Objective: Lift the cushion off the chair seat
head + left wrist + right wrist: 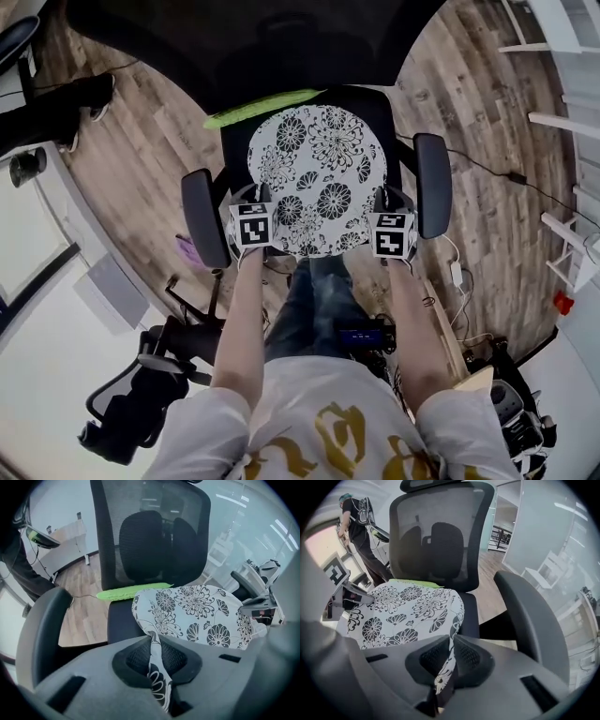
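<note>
The round floral cushion (314, 178) lies over the black chair seat (382, 117), and I have it by its near rim on both sides. My left gripper (255, 201) grips the rim at about 8 o'clock on the cushion. In the left gripper view a fold of the printed fabric (155, 667) runs straight down between the jaws, which are pressed nearly together on it. My right gripper (389, 201) takes the rim at about 4 o'clock. Its own view shows the same: a strip of fabric (443, 670) pinched between jaws that are almost closed.

A lime-green strip (264, 107) lies on the seat at the cushion's 11 o'clock. The armrests flank the cushion, the left armrest (204, 217) beyond 8 o'clock and the right armrest (433, 184) at 3 o'clock.
</note>
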Available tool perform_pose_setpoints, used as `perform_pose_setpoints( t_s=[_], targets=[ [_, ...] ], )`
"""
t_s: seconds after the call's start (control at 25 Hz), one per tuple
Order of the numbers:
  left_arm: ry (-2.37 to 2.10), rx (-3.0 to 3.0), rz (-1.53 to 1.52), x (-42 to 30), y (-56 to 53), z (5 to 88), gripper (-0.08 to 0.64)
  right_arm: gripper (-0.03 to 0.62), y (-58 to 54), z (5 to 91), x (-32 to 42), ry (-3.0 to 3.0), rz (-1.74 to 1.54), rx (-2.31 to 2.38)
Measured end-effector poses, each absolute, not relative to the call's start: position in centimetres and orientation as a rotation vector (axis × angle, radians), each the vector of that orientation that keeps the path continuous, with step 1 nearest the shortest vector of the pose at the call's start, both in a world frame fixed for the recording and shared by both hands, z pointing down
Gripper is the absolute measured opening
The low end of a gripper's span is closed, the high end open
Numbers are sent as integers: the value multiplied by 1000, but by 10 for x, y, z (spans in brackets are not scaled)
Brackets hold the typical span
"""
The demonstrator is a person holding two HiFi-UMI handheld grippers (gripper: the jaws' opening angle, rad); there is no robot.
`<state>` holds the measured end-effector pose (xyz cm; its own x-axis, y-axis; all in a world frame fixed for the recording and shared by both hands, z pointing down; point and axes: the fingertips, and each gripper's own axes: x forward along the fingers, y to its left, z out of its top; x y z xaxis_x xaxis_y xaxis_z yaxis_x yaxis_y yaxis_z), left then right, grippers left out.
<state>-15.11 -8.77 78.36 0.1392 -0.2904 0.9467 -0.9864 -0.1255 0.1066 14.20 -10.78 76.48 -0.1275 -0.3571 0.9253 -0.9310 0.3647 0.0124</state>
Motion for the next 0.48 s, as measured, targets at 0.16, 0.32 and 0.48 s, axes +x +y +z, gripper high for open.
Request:
perform_pose_setpoints(
  t_s=[0.16,0.32,0.48],
  targets=[
    [-1290,1529,1055,-156,-81,805,31,26,-109,781,155,-1632,716,1156],
    [-1327,1567,1067,-158,-84,811,31,26,-113,789,155,-1620,674,1200],
    [-1364,1584,1095,-159,-88,815,31,26,-108,801,152,-1611,664,1199]
  ],
)
